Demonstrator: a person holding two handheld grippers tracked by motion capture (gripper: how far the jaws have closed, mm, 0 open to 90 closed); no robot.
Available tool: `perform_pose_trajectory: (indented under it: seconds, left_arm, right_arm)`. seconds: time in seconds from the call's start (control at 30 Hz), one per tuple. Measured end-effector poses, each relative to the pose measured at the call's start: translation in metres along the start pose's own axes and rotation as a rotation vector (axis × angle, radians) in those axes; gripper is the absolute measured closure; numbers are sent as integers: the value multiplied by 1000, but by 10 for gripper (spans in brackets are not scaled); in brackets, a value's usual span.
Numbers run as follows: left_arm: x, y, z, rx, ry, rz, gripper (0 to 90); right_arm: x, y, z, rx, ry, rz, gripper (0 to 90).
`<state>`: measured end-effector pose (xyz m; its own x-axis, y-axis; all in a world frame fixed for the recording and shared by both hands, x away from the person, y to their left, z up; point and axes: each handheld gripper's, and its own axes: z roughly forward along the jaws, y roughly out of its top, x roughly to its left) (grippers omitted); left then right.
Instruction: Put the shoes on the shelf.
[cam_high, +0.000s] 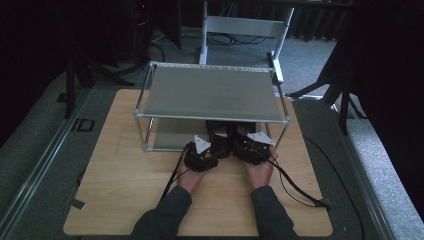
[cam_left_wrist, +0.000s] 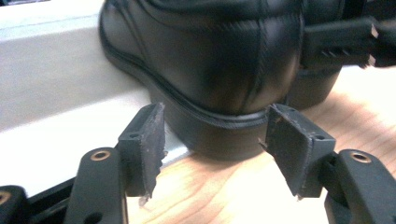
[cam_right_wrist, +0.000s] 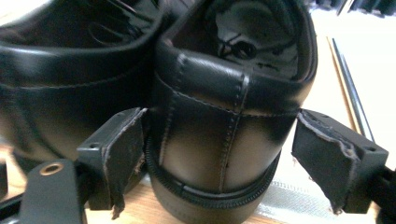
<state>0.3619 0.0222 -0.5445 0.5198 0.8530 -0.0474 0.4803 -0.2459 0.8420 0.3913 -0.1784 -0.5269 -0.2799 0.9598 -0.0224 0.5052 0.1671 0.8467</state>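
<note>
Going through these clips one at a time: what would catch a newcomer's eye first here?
A pair of black leather shoes, the left shoe and the right shoe, stands heel-out at the front of the metal rack's lower shelf. The left gripper and right gripper each straddle a heel, jaws open, pads apart from the leather.

Recording lab, black curtains (cam_high: 30, 50) all round, stand legs, floor cables (cam_high: 240, 37) (grey carpet), wooden table (cam_high: 130, 200)

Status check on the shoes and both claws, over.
Both claws open: left claw behind left shoe, right claw behind right shoe. Shoes side by side, toes under rack. Nothing blocking.
</note>
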Motion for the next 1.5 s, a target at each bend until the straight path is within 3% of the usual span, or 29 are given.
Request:
perform_pose_trajectory:
  seconds: [0.23, 0.53, 0.67, 0.77, 0.9, 1.0, 1.17, 1.23, 1.33, 1.5]
  left_arm:
    - [-6, 1, 8, -2, 3, 28, 403]
    - [-6, 10, 16, 2, 24, 11, 408]
    - [-6, 9, 16, -6, 21, 12, 420]
    - [-4, 7, 13, -3, 3, -10, 424]
    - [0, 3, 1, 8, -20, -1, 412]
    - [8, -1, -9, 20, -29, -18, 407]
    - [19, -10, -25, 44, -28, -41, 413]
    - [21, -16, -31, 61, -32, -48, 414]
    - [22, -24, -40, 75, -30, -36, 413]
    - [29, -34, -53, 99, -23, -25, 413]
  right_arm:
    - [-3, 0, 3, 15, 12, -1, 183]
    - [-10, 2, 1, 26, 43, 5, 186]
    - [-11, 1, 1, 24, 53, 0, 185]
    - [-12, 2, 0, 31, 59, 2, 185]
    - [-14, 1, -4, 29, 67, 11, 207]
    - [-15, -4, -23, 37, 87, -24, 205]
    - [-25, -16, -42, 103, 107, -49, 227]
    - [-31, -20, -46, 142, 126, -64, 278]
    - [-38, -28, -50, 199, 137, -93, 275]
    - [-50, -39, -53, 218, 129, -80, 274]
